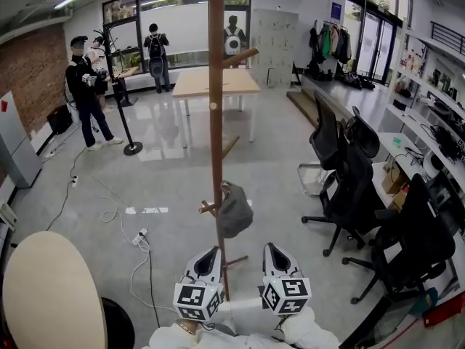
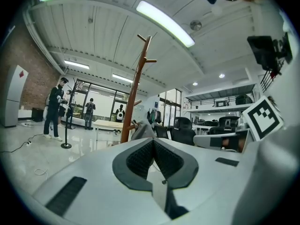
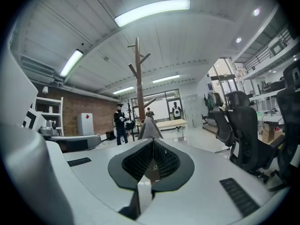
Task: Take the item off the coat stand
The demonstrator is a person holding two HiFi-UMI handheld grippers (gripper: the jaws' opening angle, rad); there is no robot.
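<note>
A tall brown wooden coat stand [image 1: 216,122] rises just in front of me. A grey cap [image 1: 234,211] hangs from one of its low pegs. My left gripper [image 1: 211,252] is held low, left of the pole and below the cap, shut with nothing in it. My right gripper [image 1: 272,248] is level with it on the pole's right, also shut and empty. In the left gripper view the left gripper [image 2: 153,142] points at the stand [image 2: 136,88] and the cap [image 2: 143,130]. In the right gripper view the cap [image 3: 149,128] sits just beyond the right gripper [image 3: 153,142], under the stand [image 3: 139,78].
Black office chairs [image 1: 349,187] crowd the right, next to desks [image 1: 407,144]. A wooden table [image 1: 216,83] stands behind the stand. A round pale tabletop [image 1: 51,297] is at the near left. Cables [image 1: 123,224] trail over the floor. A person [image 1: 86,93] stands by a black stand [image 1: 123,100] at the far left.
</note>
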